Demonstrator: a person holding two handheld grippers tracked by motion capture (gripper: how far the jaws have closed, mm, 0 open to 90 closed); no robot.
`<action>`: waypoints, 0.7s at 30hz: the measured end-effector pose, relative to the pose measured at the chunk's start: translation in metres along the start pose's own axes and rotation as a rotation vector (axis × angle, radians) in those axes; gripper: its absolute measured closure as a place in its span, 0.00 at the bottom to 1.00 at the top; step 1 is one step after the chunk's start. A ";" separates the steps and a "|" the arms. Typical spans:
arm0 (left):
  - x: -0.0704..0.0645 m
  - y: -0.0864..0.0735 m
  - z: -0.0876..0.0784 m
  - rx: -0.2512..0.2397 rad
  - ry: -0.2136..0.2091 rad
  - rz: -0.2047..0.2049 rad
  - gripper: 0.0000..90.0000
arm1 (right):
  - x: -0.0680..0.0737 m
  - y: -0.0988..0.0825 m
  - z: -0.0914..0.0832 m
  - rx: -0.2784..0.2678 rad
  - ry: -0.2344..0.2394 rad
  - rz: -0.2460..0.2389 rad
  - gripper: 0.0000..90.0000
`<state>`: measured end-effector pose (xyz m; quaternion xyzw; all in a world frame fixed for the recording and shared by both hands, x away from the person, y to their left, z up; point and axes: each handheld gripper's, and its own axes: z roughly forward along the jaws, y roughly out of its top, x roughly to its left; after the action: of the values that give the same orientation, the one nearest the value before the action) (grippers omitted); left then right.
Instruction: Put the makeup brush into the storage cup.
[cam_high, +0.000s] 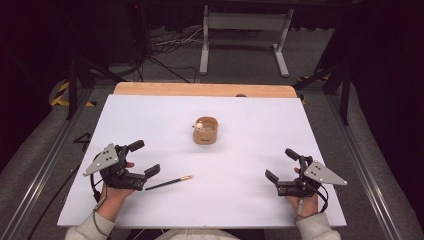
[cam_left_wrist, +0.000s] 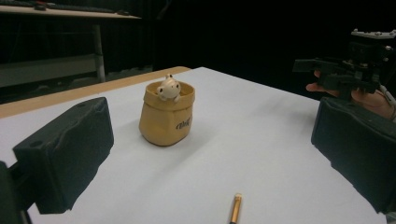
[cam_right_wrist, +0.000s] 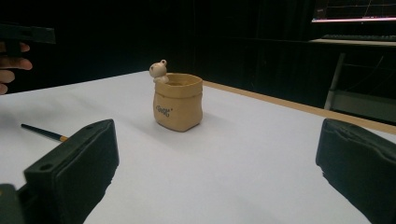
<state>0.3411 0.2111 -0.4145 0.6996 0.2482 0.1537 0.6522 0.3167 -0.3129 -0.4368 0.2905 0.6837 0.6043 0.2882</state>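
From the high view, the left tongs (cam_high: 145, 159) rest low at the near left of the white surface (cam_high: 150, 120), jaws spread apart and holding nothing; a brush (cam_high: 169, 183) with a dark handle and a golden end lies flat just beside them, its dark end near the lower jaw; the right tongs (cam_high: 280, 165) sit at the near right, jaws likewise apart and empty, well apart from the brush; a small tan pot (cam_high: 206, 131) with a pale figurine on its rim stands upright near the middle of the surface, farther off than both tongs.

In the left gripper view, the two black jaws stand wide at either edge; the pot (cam_left_wrist: 167, 117) stands upright between them, farther off; the golden tip of the brush (cam_left_wrist: 235, 208) shows at the bottom edge; the right tongs (cam_left_wrist: 314, 73) hang at the far right.

In the right gripper view, the jaws are wide open with bare surface between; the pot (cam_right_wrist: 178, 101) stands ahead; the brush (cam_right_wrist: 44, 132) lies at the left.
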 end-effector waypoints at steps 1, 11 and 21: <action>0.000 0.001 0.001 0.000 -0.002 0.004 0.00 | 0.000 0.000 0.000 0.001 0.002 0.005 0.00; -0.003 0.011 0.009 0.089 -0.010 0.018 0.00 | 0.000 0.000 0.001 0.011 0.014 0.011 0.00; -0.006 0.027 0.020 0.245 -0.006 0.087 0.00 | 0.000 0.000 0.002 0.022 0.012 0.006 0.00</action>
<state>0.3508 0.1899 -0.3892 0.7845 0.2328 0.1482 0.5554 0.3182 -0.3123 -0.4374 0.2920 0.6911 0.5994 0.2792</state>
